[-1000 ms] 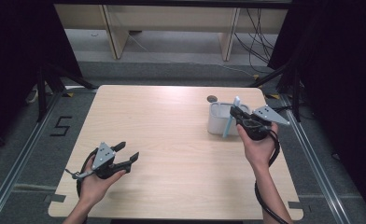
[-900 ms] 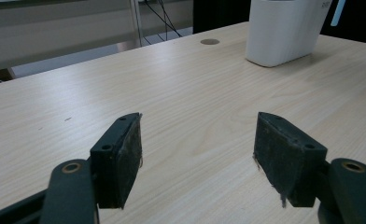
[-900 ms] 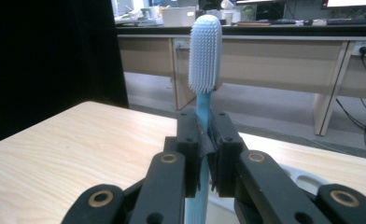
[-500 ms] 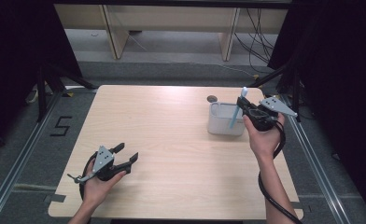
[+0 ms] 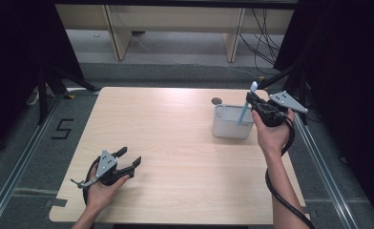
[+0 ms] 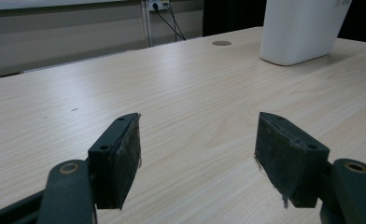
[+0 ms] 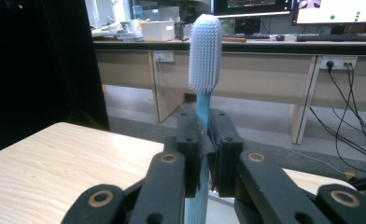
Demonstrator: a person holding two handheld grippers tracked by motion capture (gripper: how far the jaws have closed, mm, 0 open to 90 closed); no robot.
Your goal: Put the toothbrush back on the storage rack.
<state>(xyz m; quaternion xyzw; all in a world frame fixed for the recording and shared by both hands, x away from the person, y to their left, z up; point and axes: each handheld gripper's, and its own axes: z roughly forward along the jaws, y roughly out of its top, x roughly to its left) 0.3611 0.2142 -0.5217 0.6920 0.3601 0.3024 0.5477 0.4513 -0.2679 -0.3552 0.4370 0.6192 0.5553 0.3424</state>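
- We see the right gripper [image 5: 250, 101] held above the far right part of the bench [image 5: 175, 143], its jaws clamped on a light blue toothbrush [image 5: 245, 107].
- In the right gripper view the toothbrush [image 7: 203, 93] stands upright between the two black jaws, bristled head on top, well clear of the pads.
- From the high view, the toothbrush slants slightly, its lower end reaching down into the white cup [image 5: 230, 125], which stands on the bench just left of the right hand [image 5: 272, 136].
- We cannot tell whether the handle's tip touches the cup's floor.
- The left gripper [image 5: 129, 160] rests low at the near left of the bench, held by the left hand [image 5: 101, 183], well apart from the cup.
- In the left gripper view its pads [image 6: 127, 156] stand wide apart with bare wood between them, holding nothing; the white cup [image 6: 302, 28] shows far off at the upper right.
- A small round dark disc [image 5: 217, 100] sits in the benchtop just behind the cup.
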